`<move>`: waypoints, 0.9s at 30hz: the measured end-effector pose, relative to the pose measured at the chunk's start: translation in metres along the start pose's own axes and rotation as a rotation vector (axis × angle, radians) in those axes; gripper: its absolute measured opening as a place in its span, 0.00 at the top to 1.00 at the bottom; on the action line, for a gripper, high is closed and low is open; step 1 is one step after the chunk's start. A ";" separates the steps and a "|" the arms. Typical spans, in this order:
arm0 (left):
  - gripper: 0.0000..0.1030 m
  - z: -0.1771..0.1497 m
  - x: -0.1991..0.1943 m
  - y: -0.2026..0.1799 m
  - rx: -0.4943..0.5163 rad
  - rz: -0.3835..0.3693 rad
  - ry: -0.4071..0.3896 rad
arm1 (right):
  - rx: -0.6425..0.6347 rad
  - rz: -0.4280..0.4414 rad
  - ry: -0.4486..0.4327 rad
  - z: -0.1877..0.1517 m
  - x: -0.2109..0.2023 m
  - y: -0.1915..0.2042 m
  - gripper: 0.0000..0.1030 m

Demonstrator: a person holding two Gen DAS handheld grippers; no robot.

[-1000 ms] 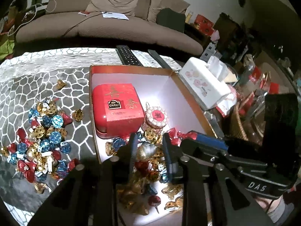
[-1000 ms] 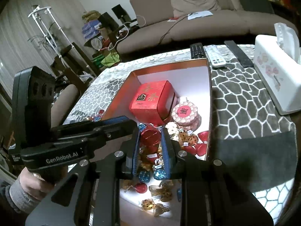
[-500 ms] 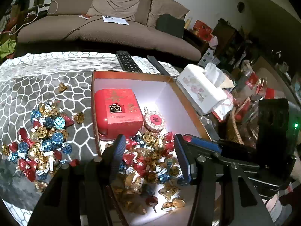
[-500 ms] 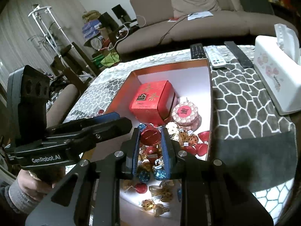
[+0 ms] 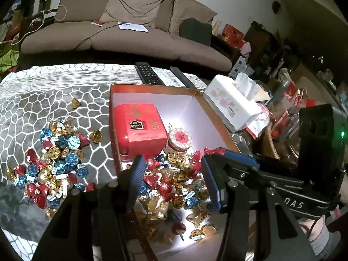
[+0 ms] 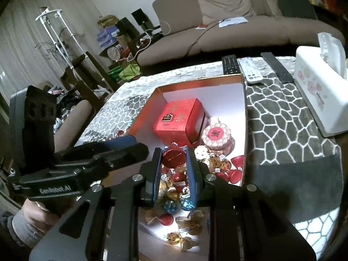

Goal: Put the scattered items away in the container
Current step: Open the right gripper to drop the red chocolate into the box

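From the left wrist, the left gripper [image 5: 171, 180] is hanging with its jaws spread and gripping nothing, over the near end of the box [image 5: 152, 88]. Foil-wrapped candies [image 5: 174, 182], red, gold and blue, are lying heaped inside the box just in front of the red tin [image 5: 139, 128]. A second pile of candies [image 5: 52, 165] is lying on the grey patterned cloth [image 5: 28, 108], left of the box.

From the right wrist, the right gripper [image 6: 174, 158] is clenching a shiny red candy [image 6: 174, 155] between its blue pads, above the box's near end.
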State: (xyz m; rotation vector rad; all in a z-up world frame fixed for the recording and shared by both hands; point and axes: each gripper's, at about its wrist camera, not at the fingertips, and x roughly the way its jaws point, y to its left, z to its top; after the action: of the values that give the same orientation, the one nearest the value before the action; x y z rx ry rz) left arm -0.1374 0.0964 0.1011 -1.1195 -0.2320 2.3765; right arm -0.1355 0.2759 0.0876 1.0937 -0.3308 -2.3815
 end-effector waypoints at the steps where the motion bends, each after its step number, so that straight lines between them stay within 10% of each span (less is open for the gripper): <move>1: 0.48 0.000 0.000 0.000 0.003 -0.002 0.002 | -0.001 0.003 0.000 0.000 -0.001 0.001 0.80; 27: 0.48 -0.016 -0.004 -0.011 0.098 -0.036 0.053 | 0.172 0.148 -0.039 0.003 0.000 -0.024 0.80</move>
State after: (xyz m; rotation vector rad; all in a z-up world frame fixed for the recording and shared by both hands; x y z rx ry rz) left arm -0.1187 0.1030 0.0973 -1.1217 -0.1145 2.2971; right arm -0.1455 0.2965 0.0793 1.0593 -0.6179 -2.2786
